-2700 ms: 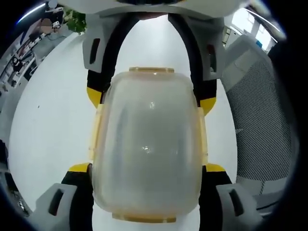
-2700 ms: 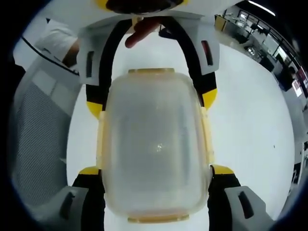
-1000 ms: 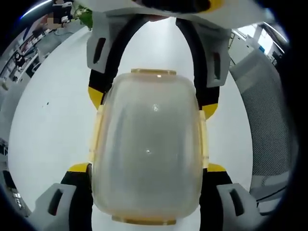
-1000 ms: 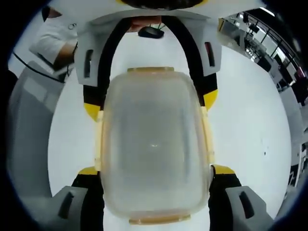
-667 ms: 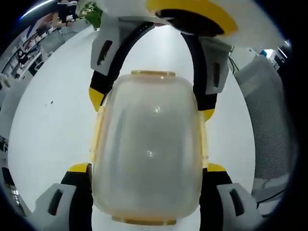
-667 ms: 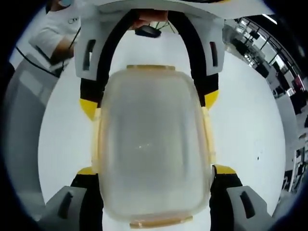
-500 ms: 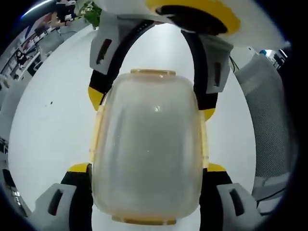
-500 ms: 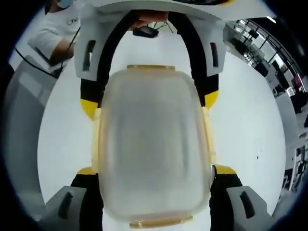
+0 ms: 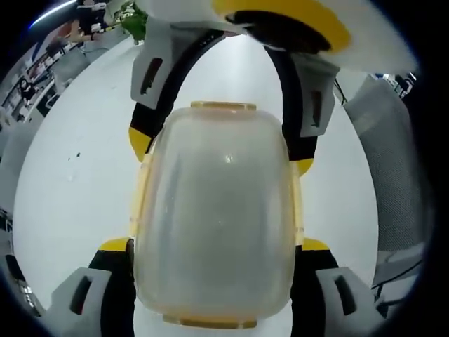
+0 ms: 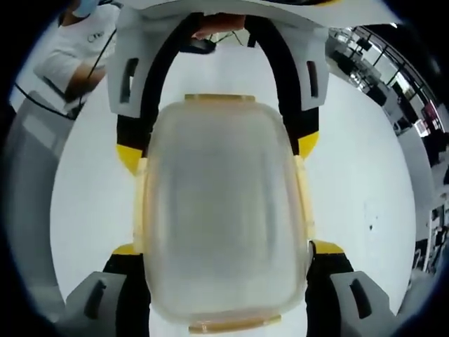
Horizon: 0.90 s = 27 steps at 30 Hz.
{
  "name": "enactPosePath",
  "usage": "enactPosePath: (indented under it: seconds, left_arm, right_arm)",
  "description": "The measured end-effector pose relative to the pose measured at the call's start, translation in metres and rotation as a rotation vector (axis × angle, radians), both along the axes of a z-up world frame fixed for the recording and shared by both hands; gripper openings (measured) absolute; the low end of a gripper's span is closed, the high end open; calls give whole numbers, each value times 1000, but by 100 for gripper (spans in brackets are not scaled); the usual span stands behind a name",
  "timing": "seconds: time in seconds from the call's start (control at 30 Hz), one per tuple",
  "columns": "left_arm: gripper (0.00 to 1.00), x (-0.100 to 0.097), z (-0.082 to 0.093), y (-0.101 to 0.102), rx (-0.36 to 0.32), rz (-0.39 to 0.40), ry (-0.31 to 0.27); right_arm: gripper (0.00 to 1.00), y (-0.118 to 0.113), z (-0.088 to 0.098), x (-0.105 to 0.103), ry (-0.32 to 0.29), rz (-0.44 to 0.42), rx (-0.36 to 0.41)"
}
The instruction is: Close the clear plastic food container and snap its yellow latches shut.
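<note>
No brand, label or legible writing shows on anything here.

In the left gripper view, the left gripper [image 9: 214, 246] has its yellow-tipped black jaws against the two long sides of a clear, frosted plastic food container with rounded corners [image 9: 214, 225], grasping it at the centre of the view. Its lid is on, and pale yellow latches [image 9: 223, 106] lie flat against the rim at 12, 3, 6 and 9 o'clock. Beyond it, at 12 o'clock, the other gripper reaches in and its jaws flank the container's far end. Below lies a white tabletop [image 9: 77, 182], and a grey mesh chair back [image 9: 396, 168] stands at 3 o'clock.

In the right gripper view, the right gripper [image 10: 223, 253] likewise grips the long sides of the same container [image 10: 223, 217], latches [image 10: 221, 98] folded along its edges. The opposing gripper's jaws straddle the far end at 12 o'clock, fingers [image 10: 217, 23] showing above them. A person in a white shirt [image 10: 77, 49] is at 10 o'clock, a dark speck [image 10: 372, 226] on the tabletop at 3 o'clock.
</note>
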<state>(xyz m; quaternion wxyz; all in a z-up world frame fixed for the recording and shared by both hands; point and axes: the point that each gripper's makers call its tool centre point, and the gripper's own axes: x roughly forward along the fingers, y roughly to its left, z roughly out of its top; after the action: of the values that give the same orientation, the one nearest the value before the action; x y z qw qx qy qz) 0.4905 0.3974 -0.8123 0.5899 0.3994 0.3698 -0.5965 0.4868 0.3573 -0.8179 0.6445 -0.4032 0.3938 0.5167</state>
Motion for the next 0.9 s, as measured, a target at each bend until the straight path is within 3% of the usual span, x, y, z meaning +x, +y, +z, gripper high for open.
enactPosePath:
  seconds: [0.37, 0.9]
  left_arm:
    - [93, 20, 2, -2, 9, -4, 2]
    - [93, 23, 2, -3, 7, 0, 1]
  right_arm:
    - [94, -3, -2, 21, 1, -10, -18]
    - [94, -2, 0, 23, -7, -9, -3]
